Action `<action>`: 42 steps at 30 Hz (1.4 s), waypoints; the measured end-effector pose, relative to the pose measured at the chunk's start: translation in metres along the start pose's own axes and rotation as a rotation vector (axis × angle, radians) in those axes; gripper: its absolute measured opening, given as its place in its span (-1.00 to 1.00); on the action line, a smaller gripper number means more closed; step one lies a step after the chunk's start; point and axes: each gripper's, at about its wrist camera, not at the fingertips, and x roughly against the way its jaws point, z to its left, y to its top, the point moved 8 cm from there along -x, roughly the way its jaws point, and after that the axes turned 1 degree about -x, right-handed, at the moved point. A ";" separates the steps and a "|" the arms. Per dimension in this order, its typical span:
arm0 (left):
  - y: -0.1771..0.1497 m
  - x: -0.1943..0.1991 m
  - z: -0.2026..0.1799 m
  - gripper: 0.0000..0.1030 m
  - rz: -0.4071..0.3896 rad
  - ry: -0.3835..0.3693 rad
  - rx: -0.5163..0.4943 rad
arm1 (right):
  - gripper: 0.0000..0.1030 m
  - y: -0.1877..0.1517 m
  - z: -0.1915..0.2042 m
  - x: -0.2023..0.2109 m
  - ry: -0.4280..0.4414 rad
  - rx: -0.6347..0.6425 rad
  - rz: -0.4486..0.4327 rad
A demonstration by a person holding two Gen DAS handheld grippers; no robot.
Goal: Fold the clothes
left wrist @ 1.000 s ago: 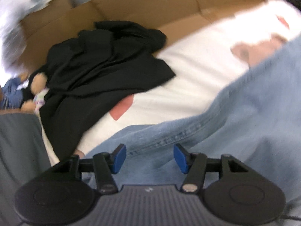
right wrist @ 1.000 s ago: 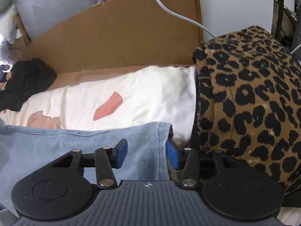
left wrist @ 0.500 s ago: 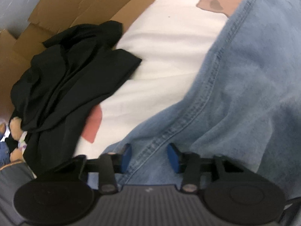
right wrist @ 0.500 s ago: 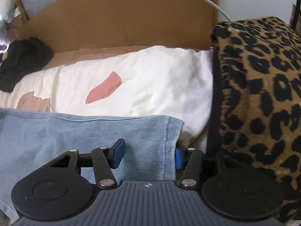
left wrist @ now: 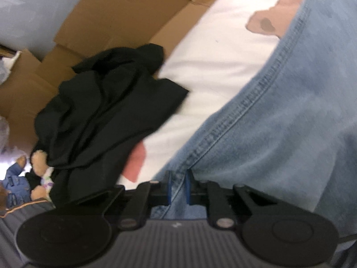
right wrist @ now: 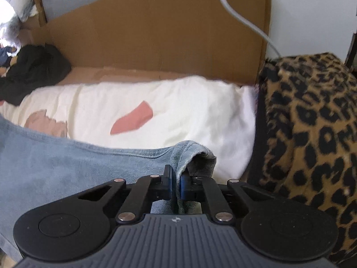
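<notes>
**Both hand-held grippers clamped on the jeans**

My left hand-held gripper (left wrist: 177,184) has just been closing, and its blue pads now pinch a stitched seam of the light blue jeans (left wrist: 279,122), with the denim bunched between them. My right hand-held gripper (right wrist: 176,186) has just been closing too, and it grips the jeans (right wrist: 78,167) at a corner of the hem, where the cloth curls over and shows its paler inside.

The jeans lie spread across a white sheet with pink and tan patches (right wrist: 178,107), filling the near part of both views. In the left wrist view a crumpled black garment (left wrist: 107,111) sits on the sheet (left wrist: 223,55) beyond the jeans, partly over a pink patch, and a soft toy (left wrist: 39,163) peeks out from under its lower edge. Brown cardboard (right wrist: 156,33) stands along the far side of the sheet. In the right wrist view a leopard-print fabric (right wrist: 312,122) sits just beside the sheet on the right, and a grey cable (right wrist: 241,20) runs down across the cardboard toward it.
</notes>
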 end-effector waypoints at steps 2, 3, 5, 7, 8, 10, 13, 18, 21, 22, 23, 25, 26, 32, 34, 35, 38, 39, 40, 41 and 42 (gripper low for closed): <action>0.006 0.002 0.009 -0.76 -0.018 0.022 0.020 | -0.89 0.007 -0.002 0.006 -0.006 -0.001 -0.024; 0.009 0.003 0.014 -0.76 -0.027 0.032 0.032 | -0.90 0.011 -0.003 0.010 -0.014 0.001 -0.041; 0.016 0.004 0.023 -0.77 -0.046 0.052 0.057 | -0.91 0.021 -0.005 0.017 -0.035 0.003 -0.077; 0.023 0.003 0.033 -0.76 -0.056 0.070 0.078 | -0.91 0.033 -0.010 0.023 -0.060 -0.006 -0.116; 0.025 0.002 0.037 -0.76 -0.053 0.075 0.088 | -0.91 0.039 -0.013 0.025 -0.067 -0.016 -0.130; 0.028 -0.004 0.037 -0.76 -0.032 0.079 0.082 | -0.90 0.049 -0.018 0.025 -0.079 -0.033 -0.153; 0.030 -0.017 0.029 -0.75 0.006 0.080 0.047 | -0.87 0.048 -0.020 0.005 -0.078 -0.033 -0.088; 0.032 -0.039 0.023 -0.74 0.042 0.087 0.051 | -0.43 0.035 -0.025 -0.019 -0.057 -0.055 -0.006; 0.030 -0.046 0.021 -0.72 0.052 0.083 0.037 | -0.06 0.034 -0.021 -0.018 -0.003 -0.049 -0.005; 0.030 -0.048 0.021 -0.72 0.054 0.081 0.035 | 0.01 0.035 -0.019 -0.018 0.007 -0.043 -0.004; 0.029 -0.050 0.021 -0.71 0.056 0.080 0.034 | 0.02 0.035 -0.018 -0.017 0.009 -0.039 -0.003; 0.028 -0.051 0.020 -0.71 0.059 0.081 0.035 | 0.03 0.035 -0.017 -0.016 0.011 -0.041 -0.006; 0.027 -0.051 0.019 -0.71 0.062 0.082 0.036 | 0.03 0.036 -0.018 -0.015 0.016 -0.050 -0.012; 0.020 -0.047 0.014 -0.71 0.070 0.086 0.048 | 0.03 0.040 -0.024 -0.001 0.037 -0.090 -0.045; 0.020 -0.047 0.013 -0.71 0.071 0.088 0.049 | 0.03 0.040 -0.025 0.004 0.036 -0.078 -0.050; 0.020 -0.048 0.013 -0.71 0.072 0.089 0.048 | 0.03 0.040 -0.026 0.007 0.034 -0.073 -0.054; 0.020 -0.049 0.012 -0.71 0.071 0.090 0.047 | 0.03 0.040 -0.030 0.015 0.019 -0.069 -0.065; 0.019 -0.047 0.011 -0.71 0.064 0.087 0.038 | 0.03 0.040 -0.032 0.017 0.014 -0.071 -0.068; 0.018 -0.039 0.010 -0.71 0.036 0.073 0.000 | 0.03 0.040 -0.034 0.019 0.009 -0.072 -0.070; 0.017 -0.033 0.008 -0.71 0.015 0.063 -0.029 | 0.03 0.039 -0.036 0.020 0.005 -0.072 -0.070; 0.017 -0.034 0.009 -0.71 0.014 0.064 -0.029 | 0.03 0.039 -0.037 0.021 0.001 -0.072 -0.070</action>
